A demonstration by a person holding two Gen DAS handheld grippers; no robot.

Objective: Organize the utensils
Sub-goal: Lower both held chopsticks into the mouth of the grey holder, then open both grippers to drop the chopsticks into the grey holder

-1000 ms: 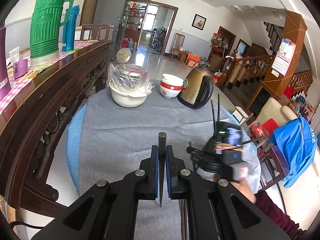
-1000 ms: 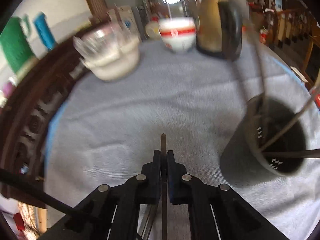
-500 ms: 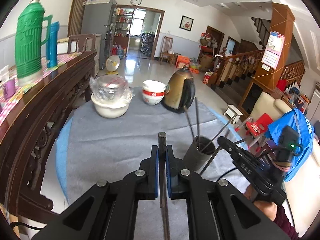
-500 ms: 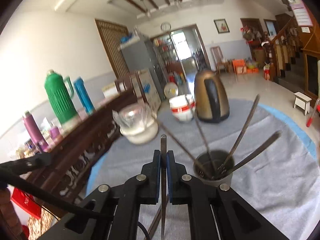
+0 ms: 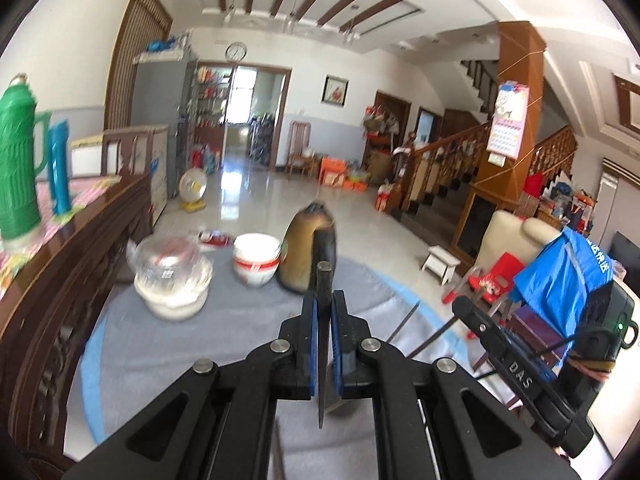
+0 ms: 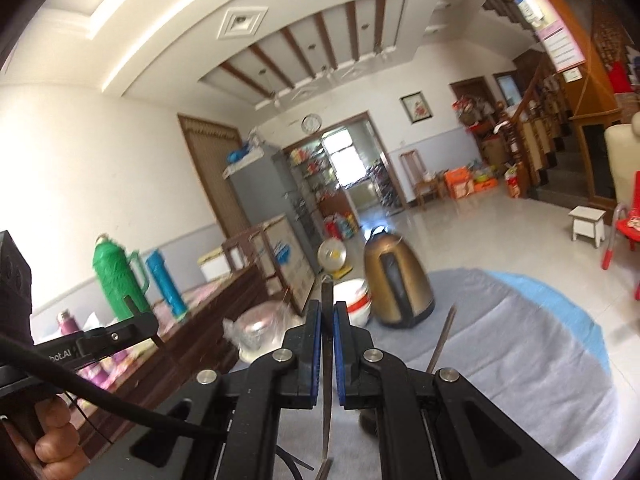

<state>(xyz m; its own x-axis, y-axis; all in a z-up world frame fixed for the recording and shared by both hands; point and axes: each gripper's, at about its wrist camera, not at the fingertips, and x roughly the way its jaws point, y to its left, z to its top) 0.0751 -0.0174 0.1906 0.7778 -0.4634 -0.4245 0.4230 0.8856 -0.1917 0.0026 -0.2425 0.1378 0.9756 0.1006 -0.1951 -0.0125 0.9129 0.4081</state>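
**Both utensils lifted off the surface, views swung up toward the room**

Landmark = the brass kettle (image 5: 307,252) at the far side of the grey-clothed surface (image 5: 168,344).

Left to right, left-wrist view: clear-lidded bowl (image 5: 172,280) sits well left of the kettle, red-and-white bowls (image 5: 256,258) just beside it on its left. Left gripper (image 5: 323,344) is in front of the kettle, pads pressed together on a thin dark utensil (image 5: 323,320), whose top end overlaps the kettle in view. Vs a sec ago the cam has tipped up: far more ceiling, less cloth, so this gripper has risen w/ its piece. Right of the kettle and nearer, two utensil handles (image 5: 404,322) poke up; the holder they stood in half a sec ago is now hidden behind the gripper body.

Right-wrist view: right gripper (image 6: 327,344) is also pinched tight on a slim metal utensil (image 6: 327,308), left of the kettle in frame. A sec ago it looked down at the cloth and holder; now mostly ceiling + room. One handle (image 6: 442,340) shows right of it.

Meaning, prob.: both picks are done and clear of the cloth; next is carrying each piece to the holder and dropping it in. Aim matters, since the holder is out of sight for both cams.
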